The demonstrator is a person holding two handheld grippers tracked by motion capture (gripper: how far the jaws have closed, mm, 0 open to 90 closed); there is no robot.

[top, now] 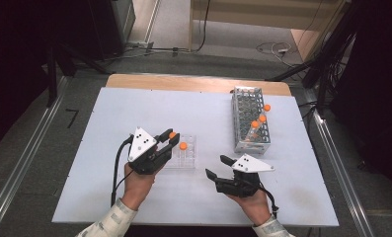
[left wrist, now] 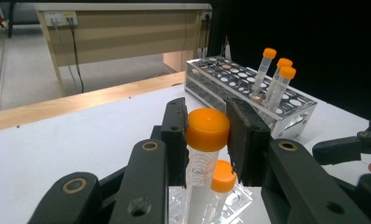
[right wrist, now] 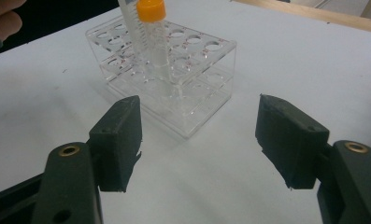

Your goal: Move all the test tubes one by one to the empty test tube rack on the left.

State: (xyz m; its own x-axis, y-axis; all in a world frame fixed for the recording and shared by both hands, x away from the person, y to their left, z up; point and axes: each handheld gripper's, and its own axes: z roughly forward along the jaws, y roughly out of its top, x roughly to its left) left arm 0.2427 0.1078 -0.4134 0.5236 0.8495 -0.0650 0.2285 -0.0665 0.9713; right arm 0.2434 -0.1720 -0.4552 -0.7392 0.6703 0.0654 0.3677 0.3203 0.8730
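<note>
Left hand-held gripper is clamped on 1 orange-capped tube at the cap, tube upright, its lower end over the clear rack w/ 1 tube already seated. Right hand-held gripper is wide, empty, nearby on the tabletop. Metal rack, farther right, holds 3 tubes.

An orange-capped centrifuge tube, clear and graduated, stands upright over the clear acrylic rack, clamped just below its cap.
</note>
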